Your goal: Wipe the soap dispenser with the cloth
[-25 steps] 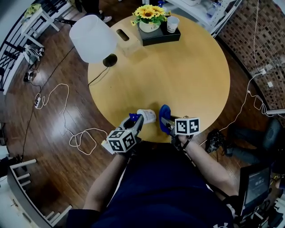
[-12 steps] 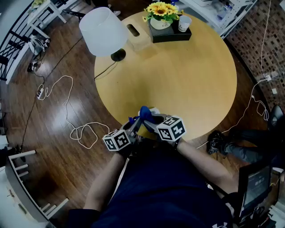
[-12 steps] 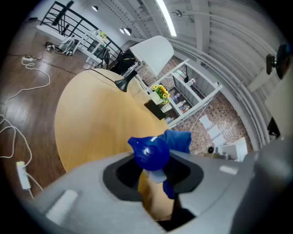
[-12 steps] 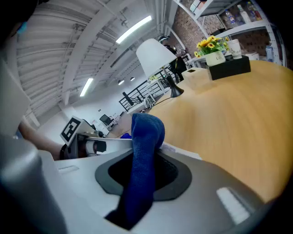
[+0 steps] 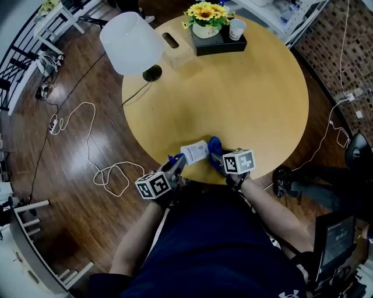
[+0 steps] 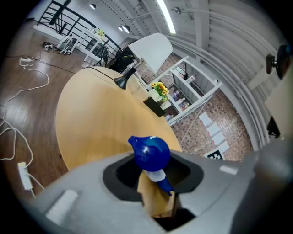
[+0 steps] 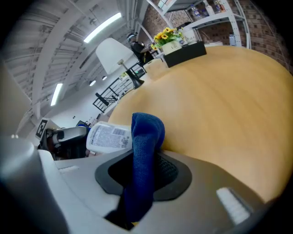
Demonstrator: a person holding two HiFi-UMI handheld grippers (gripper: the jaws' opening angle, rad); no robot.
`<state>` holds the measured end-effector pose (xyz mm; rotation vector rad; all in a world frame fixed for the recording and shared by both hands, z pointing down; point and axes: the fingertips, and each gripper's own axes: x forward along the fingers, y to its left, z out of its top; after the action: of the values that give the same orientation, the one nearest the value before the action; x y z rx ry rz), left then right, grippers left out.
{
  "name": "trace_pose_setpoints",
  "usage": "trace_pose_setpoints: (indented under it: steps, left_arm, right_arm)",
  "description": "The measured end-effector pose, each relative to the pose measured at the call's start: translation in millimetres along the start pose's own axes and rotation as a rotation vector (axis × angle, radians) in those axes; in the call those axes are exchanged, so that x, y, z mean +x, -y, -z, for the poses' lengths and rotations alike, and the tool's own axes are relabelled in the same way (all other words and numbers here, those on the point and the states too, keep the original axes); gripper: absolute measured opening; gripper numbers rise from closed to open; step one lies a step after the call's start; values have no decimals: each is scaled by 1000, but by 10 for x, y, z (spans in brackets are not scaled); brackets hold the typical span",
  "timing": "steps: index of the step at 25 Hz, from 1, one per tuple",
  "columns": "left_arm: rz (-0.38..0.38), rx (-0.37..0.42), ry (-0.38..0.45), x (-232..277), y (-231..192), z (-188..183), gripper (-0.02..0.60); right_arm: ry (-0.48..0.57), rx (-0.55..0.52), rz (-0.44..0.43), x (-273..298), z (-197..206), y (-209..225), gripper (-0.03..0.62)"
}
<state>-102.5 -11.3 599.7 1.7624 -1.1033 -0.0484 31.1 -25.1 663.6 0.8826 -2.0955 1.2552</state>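
My left claw (image 5: 176, 162) pinches the soap dispenser (image 5: 194, 152) by its blue pump (image 6: 150, 152). My right claw (image 5: 218, 161) clamps the blue cloth (image 7: 145, 155) just right of it.

Near edge: soap dispenser (image 5: 194, 152) is held over the tabletop (image 5: 250, 105), cloth (image 5: 215, 145) just right of it.
Far edge: lamp (image 5: 131, 43) at left; flowers (image 5: 204, 11) and cup (image 5: 236, 28) on a tray (image 5: 224, 45) at right.

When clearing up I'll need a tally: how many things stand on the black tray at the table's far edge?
2: a pot of yellow flowers on the black tray's left part, and a white cup at its right end. The flowers could hide something small.
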Motion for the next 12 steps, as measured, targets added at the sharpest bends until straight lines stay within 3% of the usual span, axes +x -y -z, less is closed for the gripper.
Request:
trace_pose_setpoints:
  steps: [3,8,12]
  left_arm:
    - [-2,4,-4,15,6,7,130]
    - [-3,14,-6,18,17,16,130]
    - [-11,15,-13,27,19,26,130]
  right_arm:
    - [21,12,5,-75,-91,-88,97]
    - [56,-221,-202,-17,-367,-1027,97]
    - [27,-261,-225,118,-354,-1162,97]
